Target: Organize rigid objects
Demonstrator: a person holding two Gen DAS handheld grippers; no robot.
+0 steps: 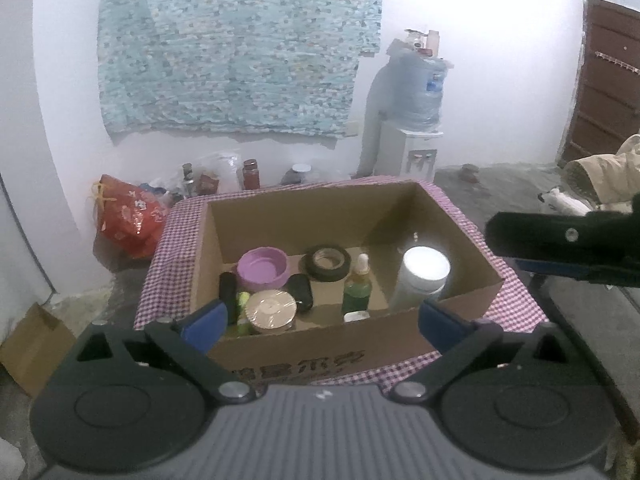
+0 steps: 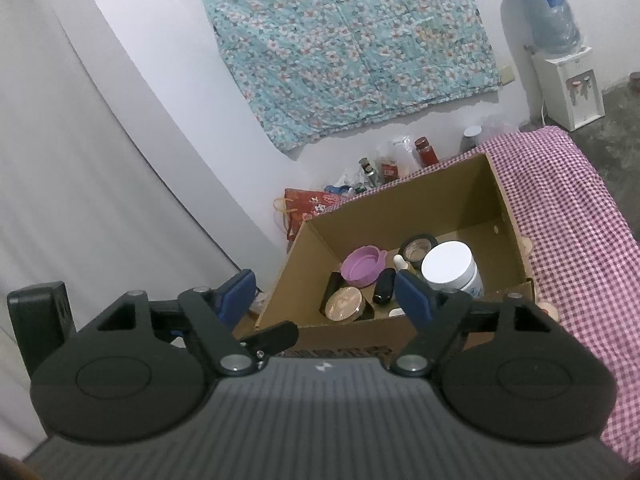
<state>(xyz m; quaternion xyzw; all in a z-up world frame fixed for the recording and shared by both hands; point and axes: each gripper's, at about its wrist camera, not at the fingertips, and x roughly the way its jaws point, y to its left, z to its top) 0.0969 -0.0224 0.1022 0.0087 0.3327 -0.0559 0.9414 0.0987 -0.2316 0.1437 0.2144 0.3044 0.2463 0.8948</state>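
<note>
A cardboard box [image 1: 352, 344] stands on a worktop [image 2: 568, 216] covered in purple-checked cloth, and all the loose items in view lie inside it. Contents noted: a purple lid [image 1: 262, 270], a roll of black tape [image 1: 328, 263], a green dropper bottle [image 1: 357, 290], a white-capped jar [image 1: 424, 276], a gold-lidded jar [image 1: 271, 312] and two dark cylindrical items, one of them [image 1: 301, 292] beside the gold lid. The left tool [image 1: 320, 318] hovers at the near wall of the box, jaws spread wide and holding nothing. The right tool [image 2: 328, 292] hangs above the near left corner of the box, likewise spread and empty. In judgement, every item is stiff and light to moderate in weight. The dropper bottle looks like glass and slender, so it is the fragile piece and is best taken across its body below the neck. The white-capped jar is broad and smooth, liable to slip, and should be gripped across the cap. The tape roll offers a sure hold through its rim.
</note>
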